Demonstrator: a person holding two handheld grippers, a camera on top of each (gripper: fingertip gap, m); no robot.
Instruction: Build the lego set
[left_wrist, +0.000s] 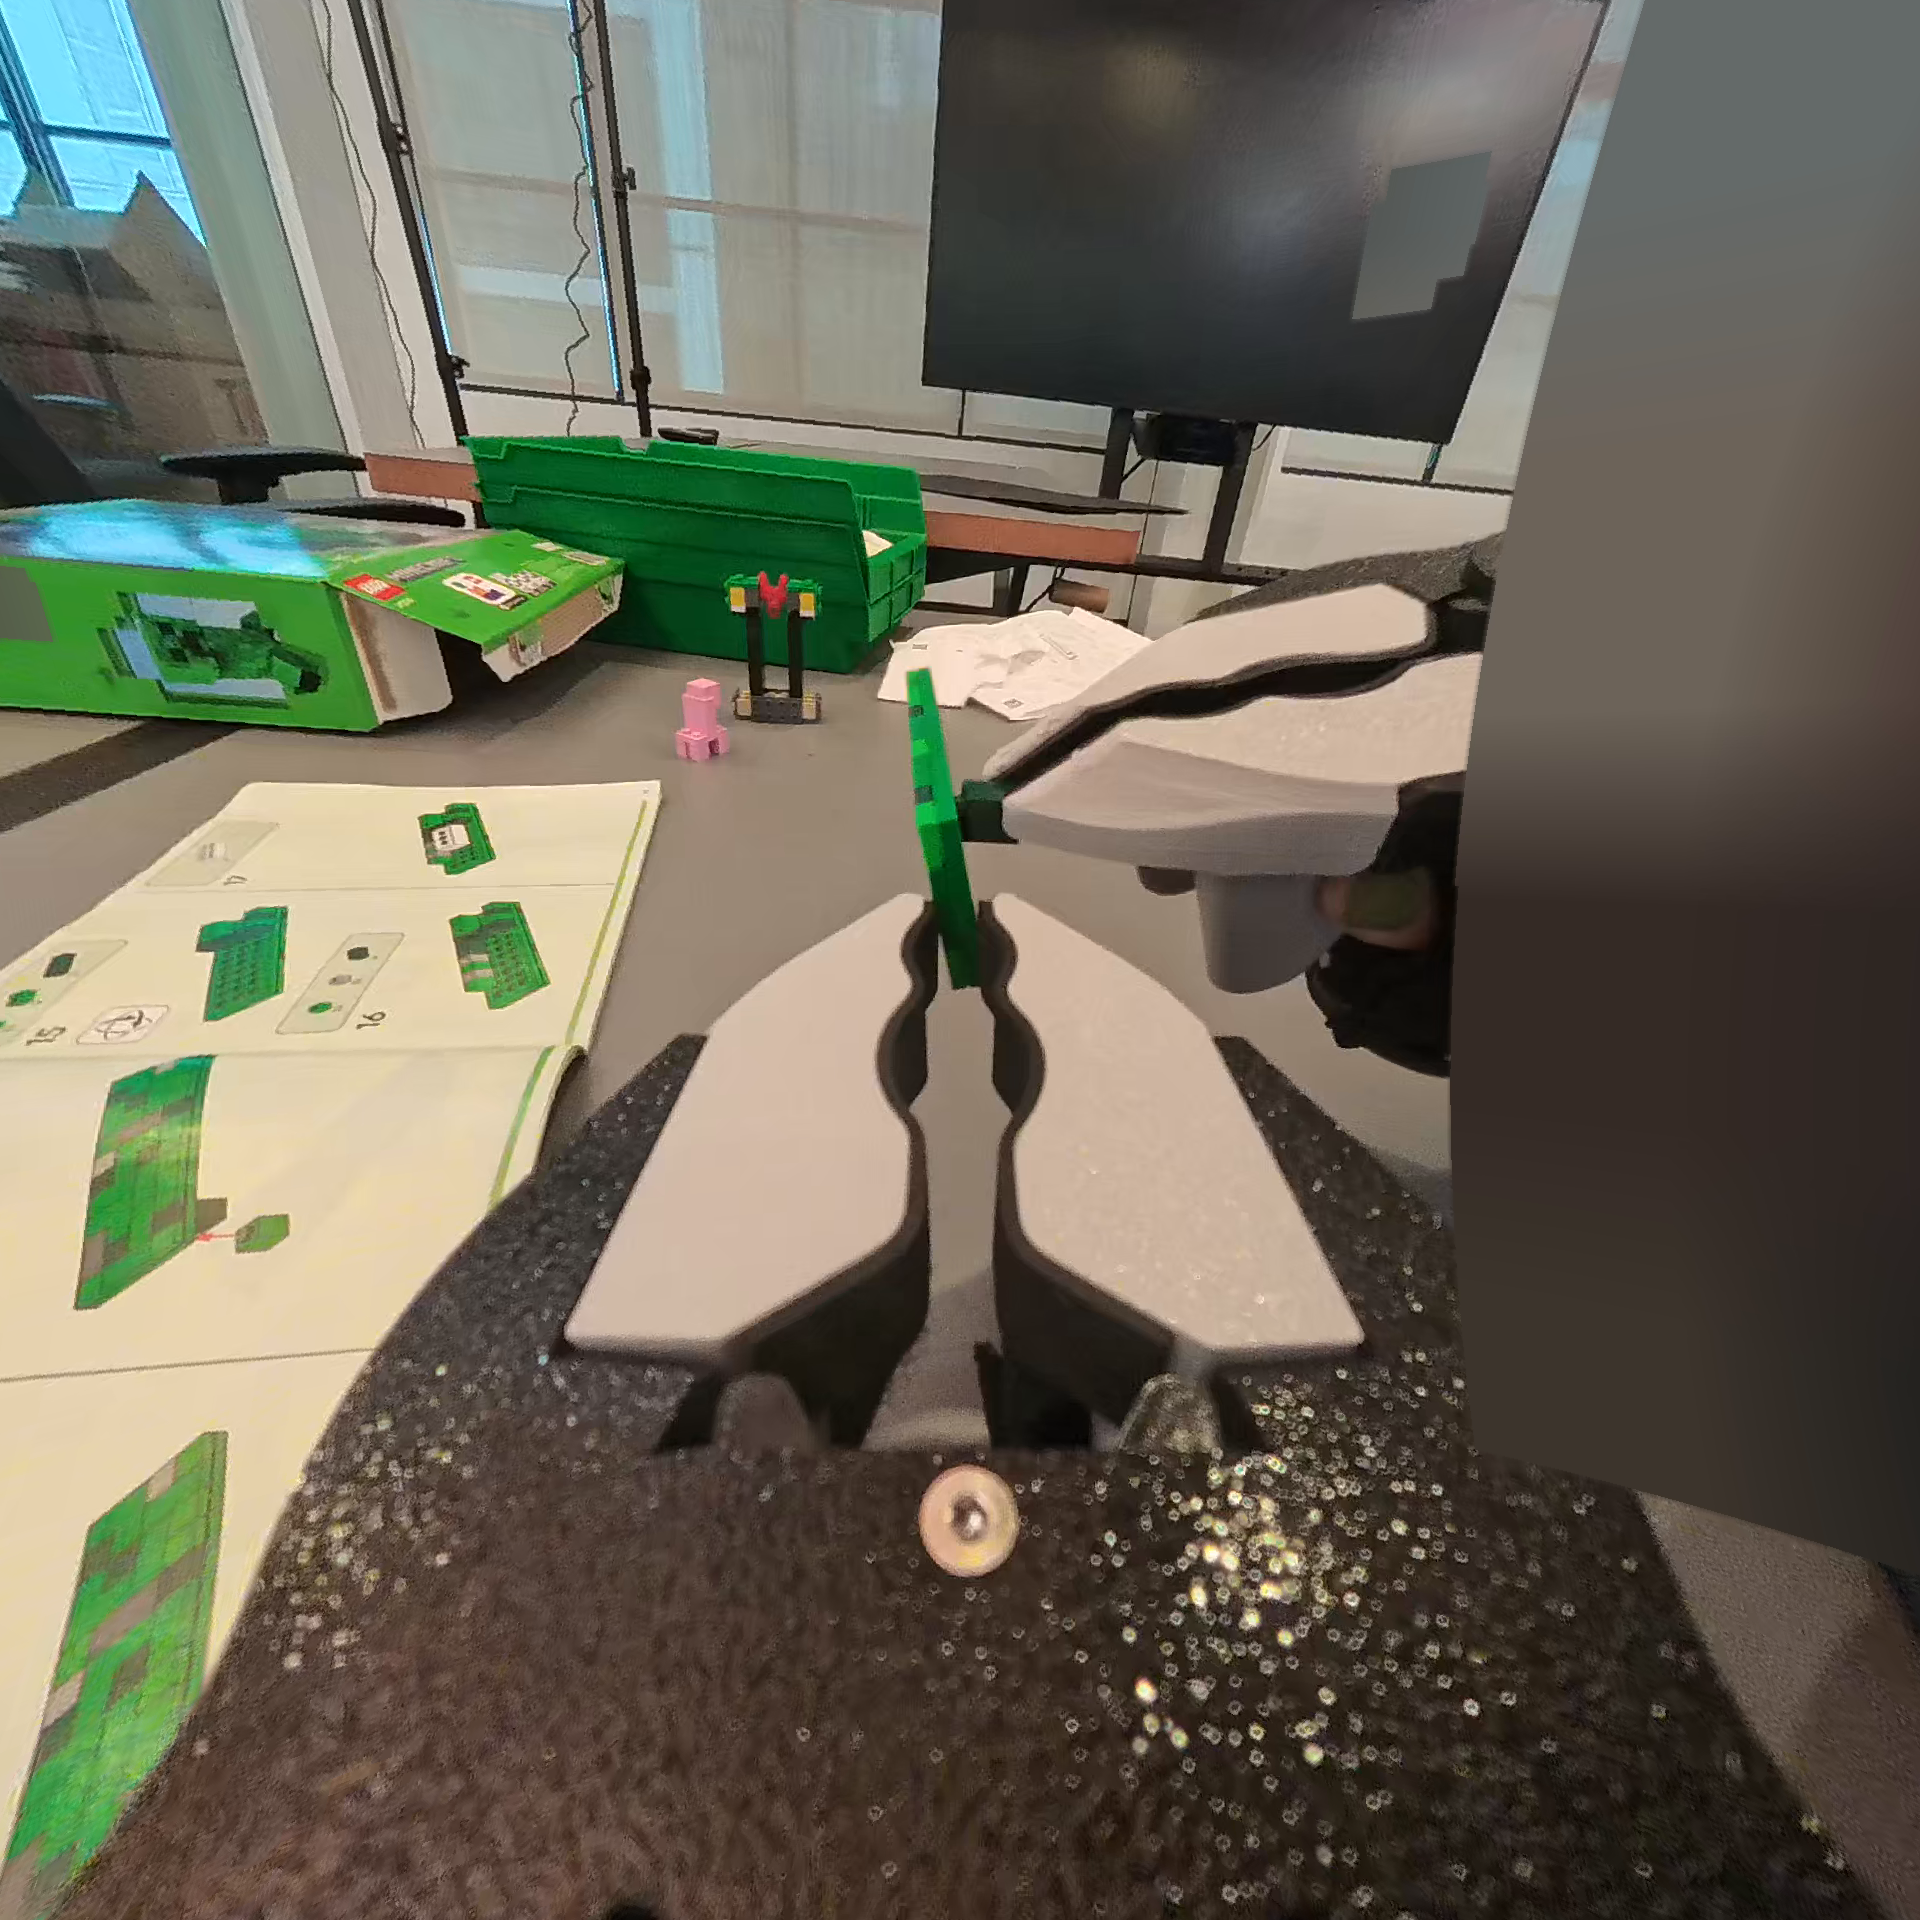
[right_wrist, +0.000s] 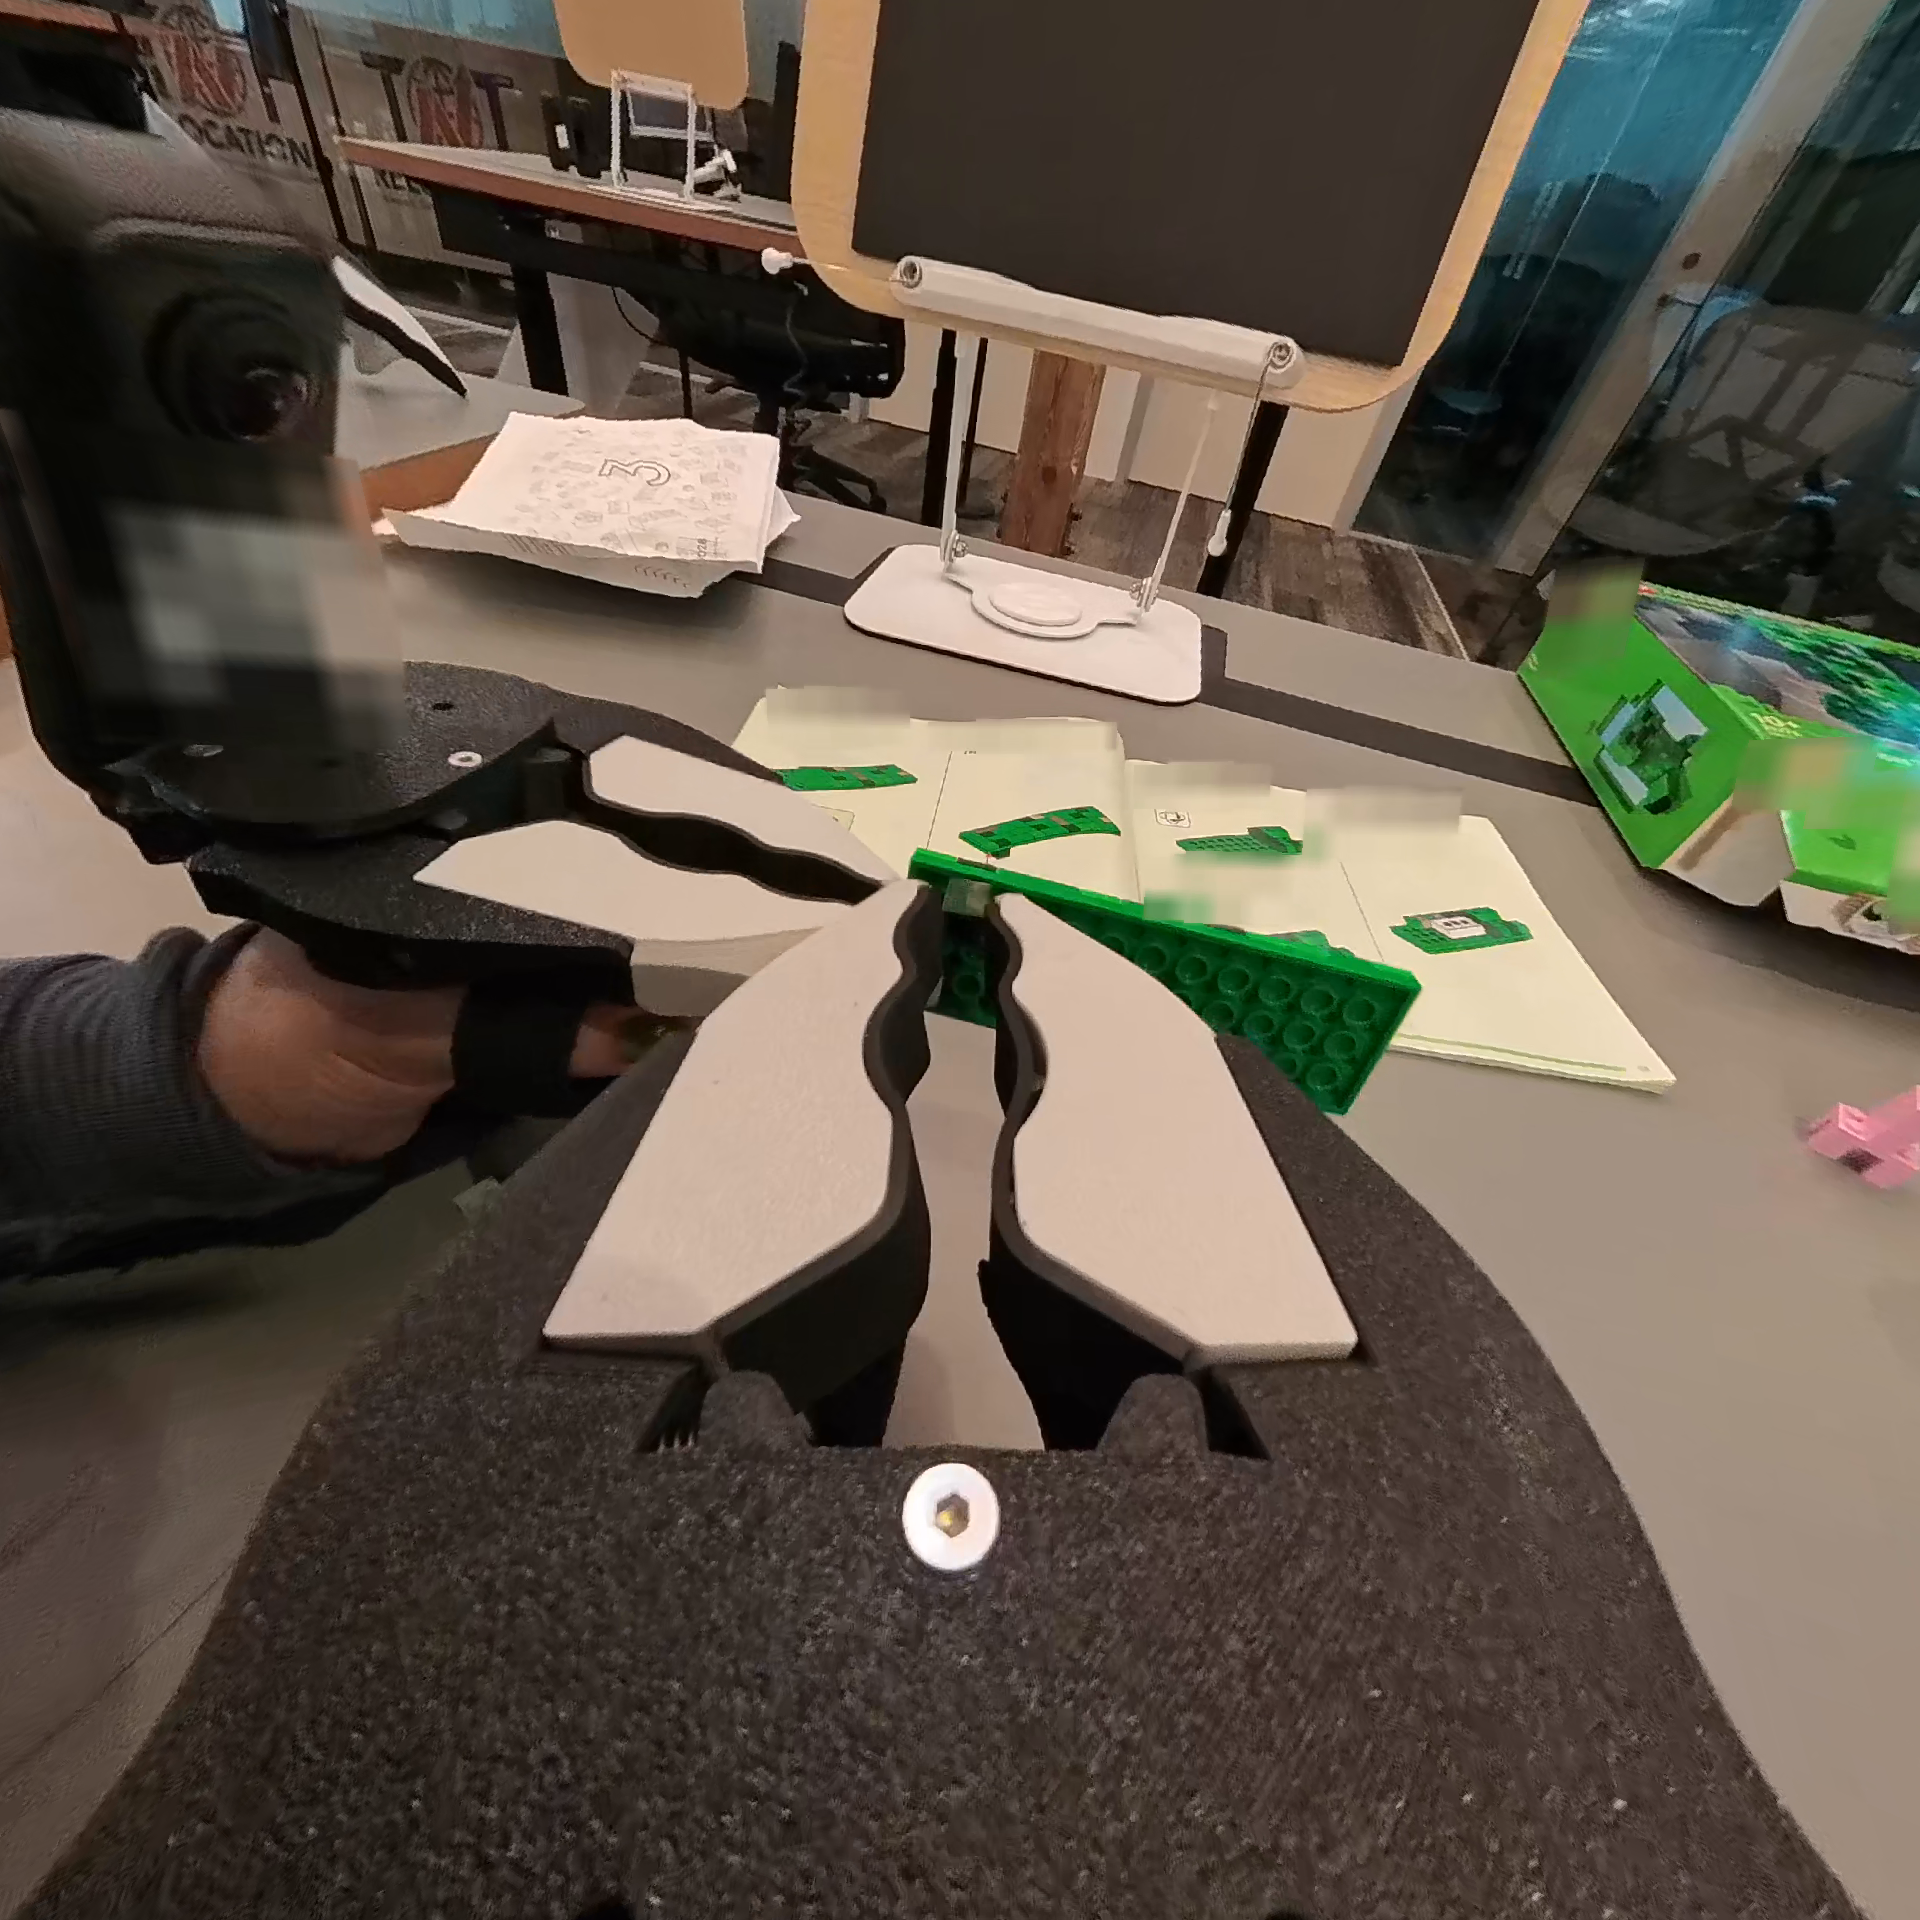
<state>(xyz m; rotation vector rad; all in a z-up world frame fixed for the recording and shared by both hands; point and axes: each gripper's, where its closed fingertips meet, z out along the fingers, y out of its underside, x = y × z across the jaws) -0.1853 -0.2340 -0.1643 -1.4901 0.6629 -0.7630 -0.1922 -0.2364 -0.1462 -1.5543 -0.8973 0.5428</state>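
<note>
Left tool (left_wrist: 961, 940): jaws closed on the lower edge of a green plate (left_wrist: 940, 831), which stands on edge, nearly upright, above the grey table (left_wrist: 790, 831).

Right tool (right_wrist: 961, 914): jaws closed on a small dark green piece (left_wrist: 977, 810) set against the plate's face. In the left wrist view this tool enters from 3 o'clock. In the right wrist view the plate's studded face extends toward 3 o'clock from the fingertips, and the left tool enters from 9 o'clock, held by a hand (right_wrist: 343, 1049).

An open instruction booklet (left_wrist: 312, 987) lies flat on the table at 9 o'clock of the left tool. Beyond it, at 10 o'clock, lies the green box (left_wrist: 208, 623), flap open. At 12 o'clock stand a pink figure (left_wrist: 701, 722) and, just beside it, a black frame assembly (left_wrist: 774, 655). A green bin (left_wrist: 707, 530) sits behind them. Loose paper sheets (left_wrist: 997, 655) lie at 1 o'clock.
</note>
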